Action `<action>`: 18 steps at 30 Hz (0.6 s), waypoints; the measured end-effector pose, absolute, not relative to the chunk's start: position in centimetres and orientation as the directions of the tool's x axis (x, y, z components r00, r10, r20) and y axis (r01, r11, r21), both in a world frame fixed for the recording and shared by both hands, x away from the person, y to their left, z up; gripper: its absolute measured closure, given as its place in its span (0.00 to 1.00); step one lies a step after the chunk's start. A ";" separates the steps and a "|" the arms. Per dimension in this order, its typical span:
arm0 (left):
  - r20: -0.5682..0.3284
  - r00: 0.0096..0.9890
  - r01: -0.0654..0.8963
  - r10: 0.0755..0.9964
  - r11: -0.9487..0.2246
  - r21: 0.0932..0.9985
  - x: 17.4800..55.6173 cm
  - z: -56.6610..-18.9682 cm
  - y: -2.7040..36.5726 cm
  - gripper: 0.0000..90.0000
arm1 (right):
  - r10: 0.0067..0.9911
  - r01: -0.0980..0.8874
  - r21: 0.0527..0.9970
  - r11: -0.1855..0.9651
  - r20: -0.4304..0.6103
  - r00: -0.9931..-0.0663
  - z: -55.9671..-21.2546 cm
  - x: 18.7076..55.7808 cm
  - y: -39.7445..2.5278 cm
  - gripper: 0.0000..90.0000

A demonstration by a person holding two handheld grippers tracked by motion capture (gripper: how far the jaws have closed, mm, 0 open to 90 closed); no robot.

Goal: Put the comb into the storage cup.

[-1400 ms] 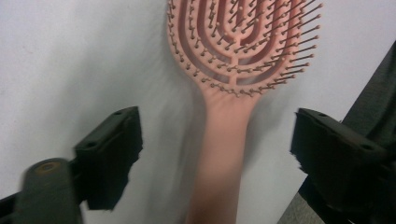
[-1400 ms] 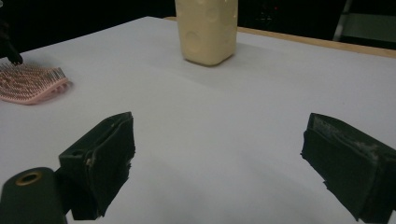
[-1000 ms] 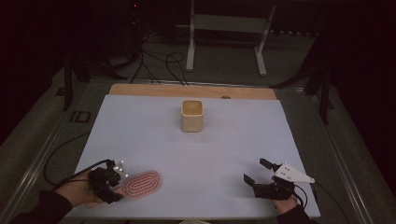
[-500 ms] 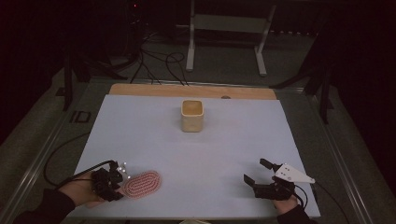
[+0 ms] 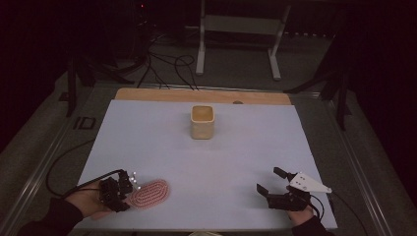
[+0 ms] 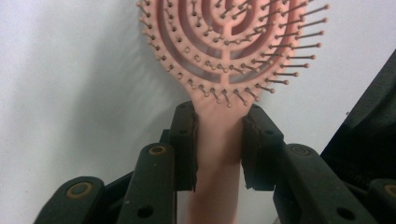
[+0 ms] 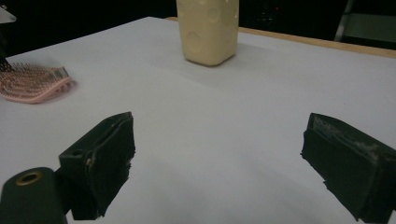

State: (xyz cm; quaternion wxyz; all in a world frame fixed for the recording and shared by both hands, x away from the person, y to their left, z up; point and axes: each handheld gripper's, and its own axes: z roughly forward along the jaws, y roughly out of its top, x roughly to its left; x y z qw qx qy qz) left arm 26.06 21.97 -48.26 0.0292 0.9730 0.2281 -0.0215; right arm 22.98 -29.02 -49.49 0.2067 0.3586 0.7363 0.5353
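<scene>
Left gripper view shows the two black jaws of the left gripper (image 6: 218, 140) closed on the neck of a pink hairbrush (image 6: 233, 51), one jaw pressed to each side of the handle just below the oval head. The bristles face the camera, and the head reaches away from the jaws over the pale counter (image 6: 70, 93). In the high view the left gripper (image 5: 118, 189) sits at the near left corner of the counter (image 5: 196, 162), held in the person's left hand (image 5: 91, 202), with the hairbrush (image 5: 150, 193) lying low over the surface and pointing to the right. In the right gripper view the jaws of the right gripper (image 7: 219, 163) stand wide apart with nothing between them, hovering just above the counter. Beyond them a cream cup (image 7: 208, 30) stands upright, and the hairbrush (image 7: 32, 84) lies far off to the left. In the high view the right gripper (image 5: 278, 189) is at the near right, well apart from the cup (image 5: 202, 121) in the middle of the counter.
</scene>
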 end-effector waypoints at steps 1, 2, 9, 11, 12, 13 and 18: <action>-0.053 0.897 0.441 0.438 -0.897 0.044 26.1 -48.2 21.9 0.78 | 0.749 0.305 0.937 0.170 0.078 -0.657 -49.5 23.0 -29.0 0.10; -0.053 0.898 0.439 0.436 -0.898 0.044 26.1 -48.2 21.9 0.79 | 0.749 0.306 0.937 0.170 0.079 -0.658 -49.5 23.0 -29.0 0.10; -0.055 0.899 0.438 0.435 -0.896 0.067 26.0 -48.2 22.2 0.79 | 0.751 0.313 0.936 0.163 0.088 -0.654 -49.6 23.0 -29.1 0.10; -0.052 0.899 0.437 0.434 -0.896 0.076 25.9 -48.2 22.2 0.79 | 0.751 0.310 0.936 0.164 0.085 -0.655 -49.5 23.0 -29.1 0.10; -0.055 0.900 0.435 0.432 -0.897 0.082 25.9 -48.1 22.2 0.79 | 0.750 0.308 0.937 0.166 0.083 -0.656 -49.5 23.0 -29.1 0.10; -0.056 0.900 0.435 0.431 -0.897 0.085 25.9 -48.0 22.2 0.79 | 0.751 0.308 0.937 0.166 0.083 -0.655 -49.5 23.0 -29.1 0.10; -0.047 0.907 0.422 0.419 -0.896 0.136 26.0 -47.5 22.2 0.79 | 0.751 0.310 0.937 0.162 0.087 -0.654 -49.5 23.0 -29.1 0.10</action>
